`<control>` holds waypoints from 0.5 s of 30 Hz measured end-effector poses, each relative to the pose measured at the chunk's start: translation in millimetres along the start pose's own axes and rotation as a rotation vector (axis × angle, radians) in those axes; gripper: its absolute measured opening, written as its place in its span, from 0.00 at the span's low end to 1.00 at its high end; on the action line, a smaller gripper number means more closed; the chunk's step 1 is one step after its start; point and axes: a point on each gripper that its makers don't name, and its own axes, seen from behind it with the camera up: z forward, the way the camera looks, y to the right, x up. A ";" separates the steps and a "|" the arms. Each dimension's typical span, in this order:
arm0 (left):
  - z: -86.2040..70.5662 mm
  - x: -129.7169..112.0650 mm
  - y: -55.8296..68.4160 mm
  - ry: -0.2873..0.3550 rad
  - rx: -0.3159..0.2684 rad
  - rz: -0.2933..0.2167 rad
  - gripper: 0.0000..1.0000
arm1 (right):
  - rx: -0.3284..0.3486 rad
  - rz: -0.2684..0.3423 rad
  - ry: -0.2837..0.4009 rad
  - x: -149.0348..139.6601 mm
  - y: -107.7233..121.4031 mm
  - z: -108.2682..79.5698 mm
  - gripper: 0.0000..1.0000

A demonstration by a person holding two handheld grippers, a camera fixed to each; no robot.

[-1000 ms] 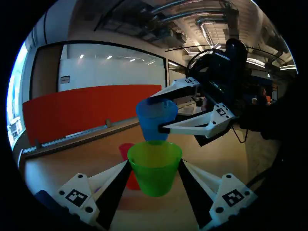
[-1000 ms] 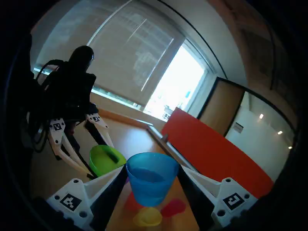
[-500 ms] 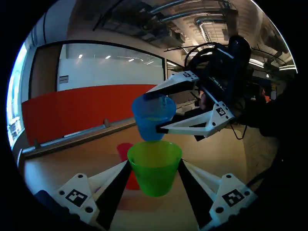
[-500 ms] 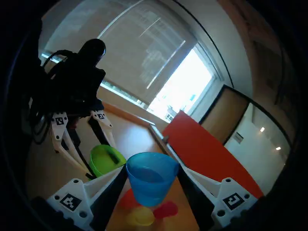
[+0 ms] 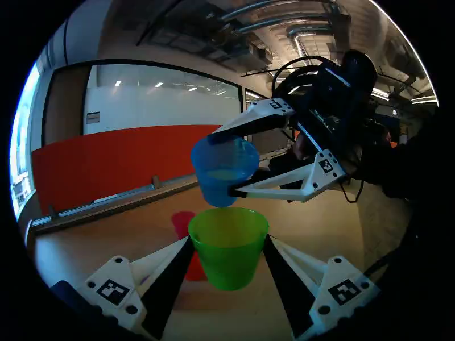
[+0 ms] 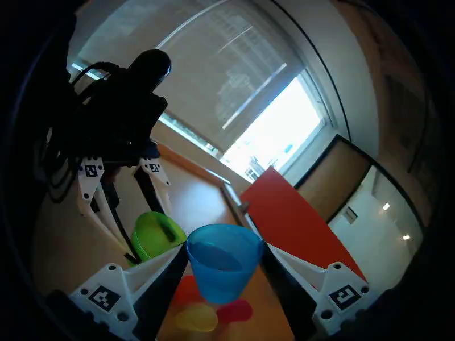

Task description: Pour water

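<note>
Fingers of left gripper (image 5: 227, 245) pinching green cup (image 5: 228, 267), right gripper (image 6: 224, 257) fingers clamped on blue cup (image 6: 222, 279), blue cup tilted just above green cup, red cup (image 5: 183, 219) behind green cup.

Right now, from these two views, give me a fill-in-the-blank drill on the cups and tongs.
The green cup sits in the ____ tongs.
The right tongs are shut on the ____ cup.
In the left gripper view, that cup hangs tilted ____ the green one.
Next to the yellow cup on the table is a ____ cup.
Missing words: left; blue; above; red.
</note>
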 end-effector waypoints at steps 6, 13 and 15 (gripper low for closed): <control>1.2 1.5 1.5 0.002 -0.003 0.001 0.85 | 0.000 -0.055 -0.005 3.3 2.4 -0.1 0.92; 2.4 2.6 3.9 0.003 -0.007 0.004 0.85 | -0.004 -0.107 -0.011 6.3 4.4 -0.6 0.92; 2.5 3.1 4.6 0.003 -0.008 0.006 0.85 | -0.005 -0.125 -0.014 6.7 4.5 -1.0 0.92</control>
